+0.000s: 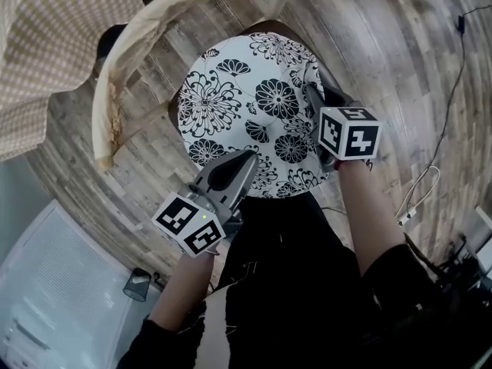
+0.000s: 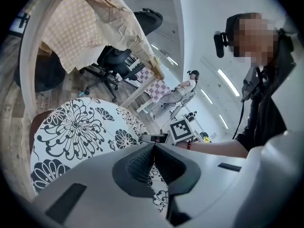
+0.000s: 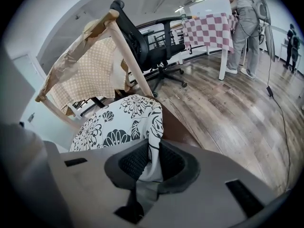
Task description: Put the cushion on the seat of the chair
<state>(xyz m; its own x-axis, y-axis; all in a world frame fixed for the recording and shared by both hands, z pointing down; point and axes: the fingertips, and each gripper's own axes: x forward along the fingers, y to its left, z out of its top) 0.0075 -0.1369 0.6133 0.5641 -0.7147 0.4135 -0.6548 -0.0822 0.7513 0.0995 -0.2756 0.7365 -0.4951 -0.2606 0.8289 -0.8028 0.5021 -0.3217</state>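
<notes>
Two grips matter: our left gripper [image 1: 247, 158] and right gripper [image 1: 312, 92] are each clamped on an edge of the cushion [image 1: 246, 91], which sits over the seat [image 3: 179, 127]. Releasing one side early, we think, could leave it skewed, overhanging, or sliding to the floor [image 1: 400, 52].

Chair back [image 1: 127, 48] rims cushion [image 1: 246, 106] far and left; wood floor [image 1: 392, 68] right open.

Plank floor [image 1: 430, 68], wooden chair [image 1: 146, 33] on it, cushion [image 1: 254, 106] over seat [image 3: 179, 126]
</notes>
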